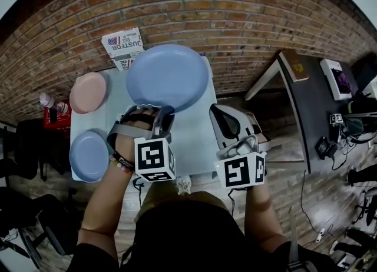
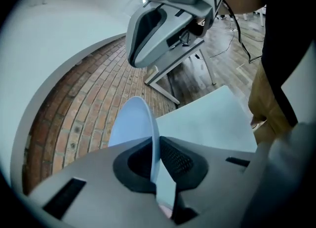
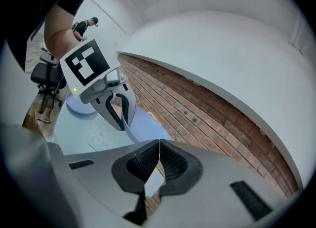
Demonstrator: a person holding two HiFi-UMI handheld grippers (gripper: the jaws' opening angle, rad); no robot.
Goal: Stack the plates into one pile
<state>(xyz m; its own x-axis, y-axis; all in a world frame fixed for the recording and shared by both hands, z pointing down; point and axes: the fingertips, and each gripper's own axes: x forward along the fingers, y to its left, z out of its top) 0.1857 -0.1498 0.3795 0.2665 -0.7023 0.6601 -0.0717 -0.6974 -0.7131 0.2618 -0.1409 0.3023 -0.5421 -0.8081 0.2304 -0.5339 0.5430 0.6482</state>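
left tongs (image 2: 155,159) are clamped on the rim of the big blue plate (image 1: 168,76), holding it up off the pale table (image 1: 197,132), over the far end. right tongs (image 3: 159,159) are pinched fully together with nothing in them, hanging just right of that plate. the pink plate (image 1: 88,92) sits at the table's back left and the smaller blue plate (image 1: 88,156) at the front left, not touching.
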